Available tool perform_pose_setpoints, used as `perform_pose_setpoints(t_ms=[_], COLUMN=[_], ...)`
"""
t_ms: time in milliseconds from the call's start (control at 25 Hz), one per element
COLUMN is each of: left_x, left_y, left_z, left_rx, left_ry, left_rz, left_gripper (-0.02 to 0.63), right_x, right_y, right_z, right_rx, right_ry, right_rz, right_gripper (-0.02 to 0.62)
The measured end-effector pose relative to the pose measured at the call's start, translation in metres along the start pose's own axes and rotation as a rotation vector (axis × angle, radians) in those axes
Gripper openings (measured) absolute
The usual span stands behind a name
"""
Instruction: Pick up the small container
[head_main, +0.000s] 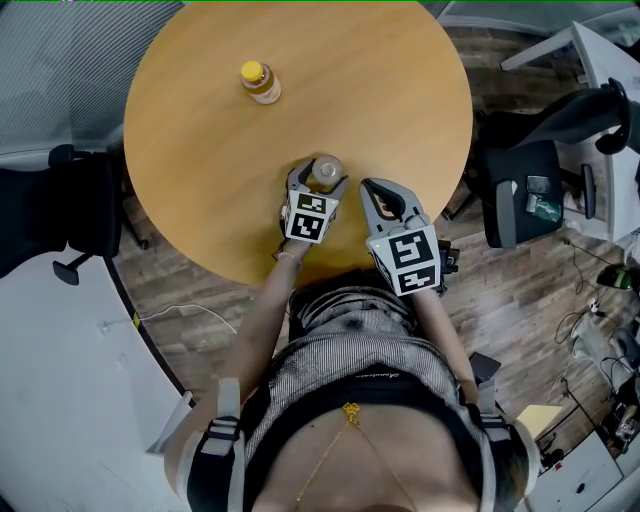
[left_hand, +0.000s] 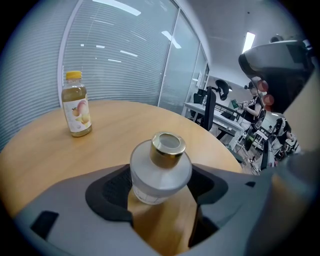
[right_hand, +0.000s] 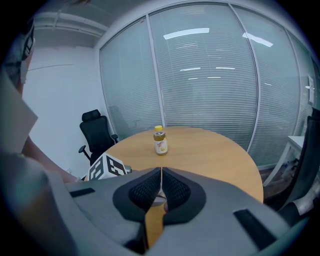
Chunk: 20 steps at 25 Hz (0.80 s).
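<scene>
The small container (head_main: 326, 171) is a frosted white jar with a gold cap (left_hand: 168, 145), standing near the front edge of the round wooden table (head_main: 390, 90). My left gripper (head_main: 321, 176) has its jaws on either side of the jar's body (left_hand: 159, 172), and both pads press against it. My right gripper (head_main: 376, 188) is just right of the left one, shut, with nothing between its pads (right_hand: 150, 189). The left gripper's marker cube (right_hand: 106, 167) shows at the left of the right gripper view.
A juice bottle (head_main: 260, 82) with a yellow cap stands upright farther back on the table (left_hand: 76, 104) (right_hand: 160, 140). Black office chairs stand at the left (head_main: 70, 205) and right (head_main: 530, 190) of the table. Glass walls with blinds lie beyond.
</scene>
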<state>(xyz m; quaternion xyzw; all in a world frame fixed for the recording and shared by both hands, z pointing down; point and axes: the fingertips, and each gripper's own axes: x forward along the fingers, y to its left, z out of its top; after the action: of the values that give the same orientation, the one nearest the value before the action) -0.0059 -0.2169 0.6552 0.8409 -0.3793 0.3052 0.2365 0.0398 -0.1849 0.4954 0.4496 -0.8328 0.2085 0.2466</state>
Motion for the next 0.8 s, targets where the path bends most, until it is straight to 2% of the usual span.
perform_pose_setpoints(t_ms=[240,800], left_x=[0.0035,0.0036], left_y=[0.0001,-0.0002], left_z=[-0.0028,-0.0032], left_rx=[0.030,0.009], left_ry=[0.008,-0.005], left_rz=[0.024,0.015], left_gripper=[0.350,0.348], right_x=[0.0007,-0.0033], right_y=[-0.0006,-0.0054], right_z=[-0.0008,-0.0005], right_rx=[0.000,0.002], right_ry=[-0.004,-0.011], right_rz=[-0.001,-0.014], right_gripper=[0.021,0.021])
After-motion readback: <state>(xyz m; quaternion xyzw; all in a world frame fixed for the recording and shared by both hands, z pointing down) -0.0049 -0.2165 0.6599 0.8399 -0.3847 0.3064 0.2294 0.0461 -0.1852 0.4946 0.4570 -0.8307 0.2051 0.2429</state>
